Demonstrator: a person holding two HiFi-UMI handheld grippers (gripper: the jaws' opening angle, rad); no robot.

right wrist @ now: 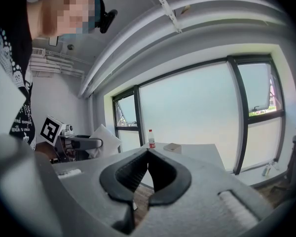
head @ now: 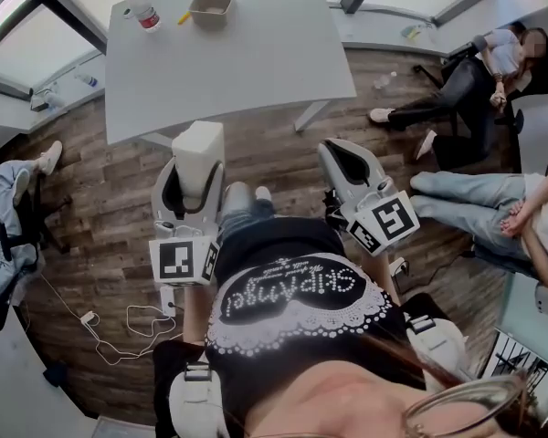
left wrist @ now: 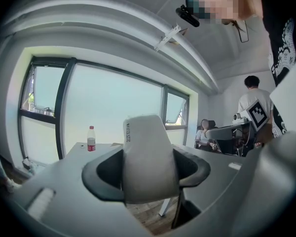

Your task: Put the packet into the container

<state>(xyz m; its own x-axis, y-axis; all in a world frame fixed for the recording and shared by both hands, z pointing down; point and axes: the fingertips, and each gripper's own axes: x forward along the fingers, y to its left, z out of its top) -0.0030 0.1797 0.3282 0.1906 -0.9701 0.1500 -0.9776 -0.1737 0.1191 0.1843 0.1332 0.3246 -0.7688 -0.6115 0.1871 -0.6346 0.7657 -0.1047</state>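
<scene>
My left gripper (head: 194, 179) is shut on a white packet (head: 199, 151), which stands upright between its jaws and fills the middle of the left gripper view (left wrist: 147, 158). It hangs over the wooden floor, short of the grey table (head: 256, 62). A tan open container (head: 212, 4) sits at the table's far edge, and it also shows in the right gripper view (right wrist: 172, 147). My right gripper (head: 336, 153) is level beside the left one, its jaws shut tip to tip (right wrist: 147, 151) with nothing between them.
A plastic bottle with a red label (head: 143, 10) stands on the table left of the container, with a small yellow item (head: 184, 17) between them. People sit on chairs at the right (head: 475, 89) and the left (head: 5, 217). White cables (head: 119, 331) lie on the floor.
</scene>
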